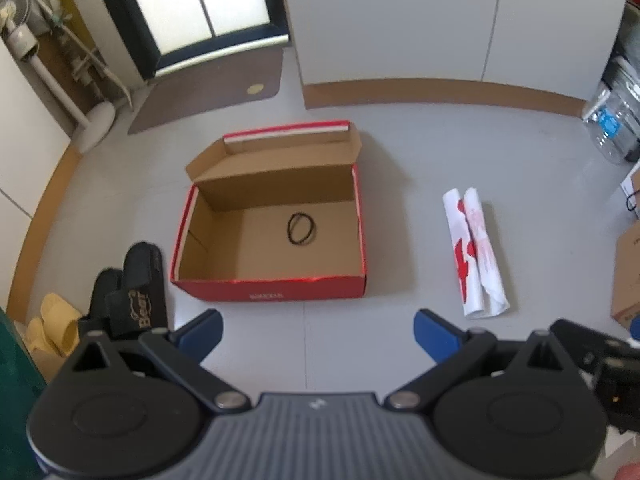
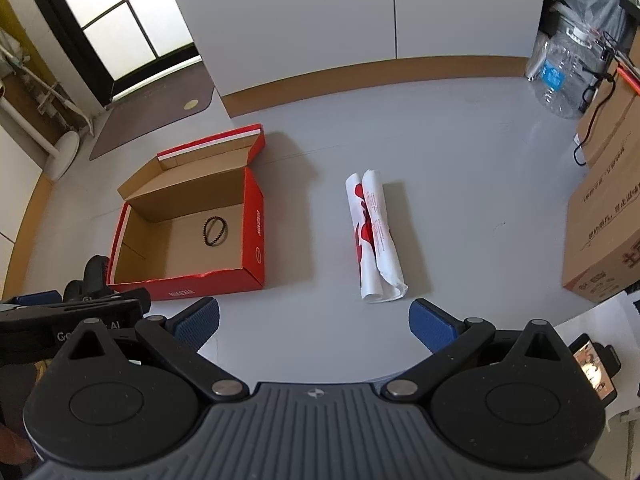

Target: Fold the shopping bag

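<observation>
Grey floor spreads under both of your tongs, bounded by white cabinet panels (image 2: pixel 360 12) at the back. Your left tongs (image 1: pixel 318 332) and right tongs (image 2: pixel 314 322) both hover with blue pads spread wide, gripping nothing. An open red cardboard shoebox (image 1: pixel 272 288) sits on the floor, a dark beaded bracelet (image 1: pixel 301 229) lying inside it. To the right of the shoebox, well apart, lies the white plastic shopping bag with red print (image 2: pixel 374 236), rolled into two long tubes.
</observation>
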Demonstrator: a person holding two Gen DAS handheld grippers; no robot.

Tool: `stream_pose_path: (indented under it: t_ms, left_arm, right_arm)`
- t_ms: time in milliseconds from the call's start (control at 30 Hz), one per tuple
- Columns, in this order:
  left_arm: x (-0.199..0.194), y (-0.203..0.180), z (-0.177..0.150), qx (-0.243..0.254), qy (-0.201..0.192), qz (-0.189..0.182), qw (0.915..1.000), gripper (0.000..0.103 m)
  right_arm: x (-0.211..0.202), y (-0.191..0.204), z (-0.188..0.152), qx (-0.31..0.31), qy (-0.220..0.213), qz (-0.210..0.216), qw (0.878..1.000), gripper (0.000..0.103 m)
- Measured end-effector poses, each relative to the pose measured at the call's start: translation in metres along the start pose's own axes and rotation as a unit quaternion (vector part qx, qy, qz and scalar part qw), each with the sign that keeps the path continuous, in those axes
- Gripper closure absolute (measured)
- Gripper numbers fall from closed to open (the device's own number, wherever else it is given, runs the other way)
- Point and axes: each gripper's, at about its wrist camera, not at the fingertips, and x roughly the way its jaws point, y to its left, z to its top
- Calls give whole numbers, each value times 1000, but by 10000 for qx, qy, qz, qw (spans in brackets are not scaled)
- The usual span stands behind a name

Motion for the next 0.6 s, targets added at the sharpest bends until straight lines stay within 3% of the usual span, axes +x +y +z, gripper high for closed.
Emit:
stream_pose_path:
  t_ms: [167,433,600]
  left_arm:
    - [1,-12,0,256,47,38,9997,2]
    - [6,-16,4,430,184,-37,9989,4]
    - [6,-14,7,316,298,-65,9990,5]
  right_arm:
    - [2,4,0,-171,34,-154,9997,0]
    - [7,-1,2,267,254,-575,9977,0]
    - [1,-8,3,605,-38,-414,9973,0]
